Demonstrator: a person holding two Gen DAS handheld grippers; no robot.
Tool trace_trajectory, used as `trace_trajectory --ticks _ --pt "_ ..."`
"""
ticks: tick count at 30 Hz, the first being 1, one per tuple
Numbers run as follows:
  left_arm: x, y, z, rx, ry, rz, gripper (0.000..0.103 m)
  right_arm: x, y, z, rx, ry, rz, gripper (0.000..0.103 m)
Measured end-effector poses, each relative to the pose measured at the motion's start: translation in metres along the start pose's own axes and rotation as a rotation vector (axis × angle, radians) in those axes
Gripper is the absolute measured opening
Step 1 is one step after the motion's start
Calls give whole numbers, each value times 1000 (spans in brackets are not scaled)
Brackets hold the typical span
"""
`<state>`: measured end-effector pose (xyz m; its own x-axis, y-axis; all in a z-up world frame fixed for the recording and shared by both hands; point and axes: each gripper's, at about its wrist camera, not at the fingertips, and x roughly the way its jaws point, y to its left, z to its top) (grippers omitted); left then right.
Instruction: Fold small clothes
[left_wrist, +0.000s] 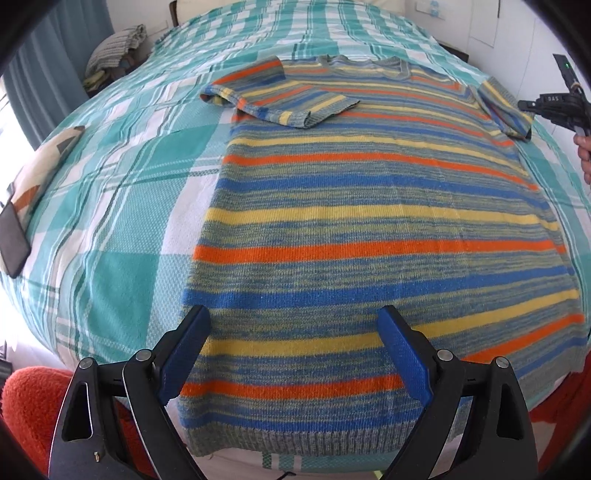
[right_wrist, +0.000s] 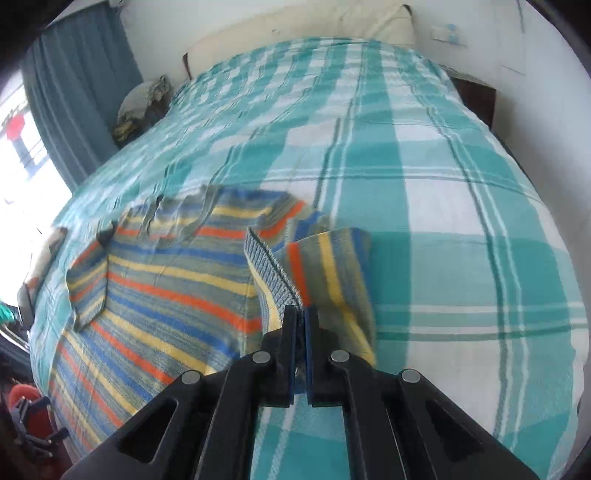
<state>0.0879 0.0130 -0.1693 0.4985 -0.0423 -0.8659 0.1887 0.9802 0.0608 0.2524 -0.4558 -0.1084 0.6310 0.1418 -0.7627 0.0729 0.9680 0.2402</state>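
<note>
sweater (left_wrist: 369, 206): striped knit, flat on the bed (left_wrist: 122, 206), hem at the bottom of the left wrist frame, collar toward the top.
left sleeve (left_wrist: 280, 99): folded in across the chest, upper centre of the left wrist frame.
right sleeve (right_wrist: 328, 273): lifted off the bed, its ribbed cuff pinched, centre of the right wrist frame.
left gripper (left_wrist: 291, 354): jaws released, spread wide over the hem's lower left part, nothing between the pads.
right gripper (right_wrist: 303, 325): jaws clenched on the right sleeve.
phone (left_wrist: 13, 240): dark, left edge of the left wrist frame, well apart from the sweater.
</note>
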Motion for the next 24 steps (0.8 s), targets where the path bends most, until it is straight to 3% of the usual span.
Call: trace_trajectory --ticks 3,5,8,10,13,14,16,19,21,23,24 --pt "0 -3 0 -2 -1 -17 93 -64 -82 -14 263 -91 -20 4" --pt "1 -3 0 -9 3 -25 93 -86 -123 -32 372 -95 -37 3" --pt "2 -4 -1 -14 9 -26 93 -85 -160 -63 486 -70 -38 2" --pt "2 -4 -1 -19 8 -26 93 -79 -177 -79 579 -81 17 2" --pt "2 -3 -2 -26 9 -25 93 -69 -189 -93 678 -95 104 15" --pt "2 -3 -2 -27 10 -24 93 -67 -191 -95 701 -106 134 33" --pt "3 -3 -3 -28 10 -20 93 -66 -193 -95 720 -144 170 47" --pt "5 -3 -3 -27 16 -15 94 -57 -194 -81 690 -128 126 47" --pt "7 -5 -2 -23 17 -9 94 -40 -192 -73 665 -57 148 46" --pt "8 -5 -2 -20 18 -4 95 -24 -184 -64 593 35 91 4" --pt "8 -5 -1 -19 19 -3 96 -24 -181 -61 567 53 47 3"
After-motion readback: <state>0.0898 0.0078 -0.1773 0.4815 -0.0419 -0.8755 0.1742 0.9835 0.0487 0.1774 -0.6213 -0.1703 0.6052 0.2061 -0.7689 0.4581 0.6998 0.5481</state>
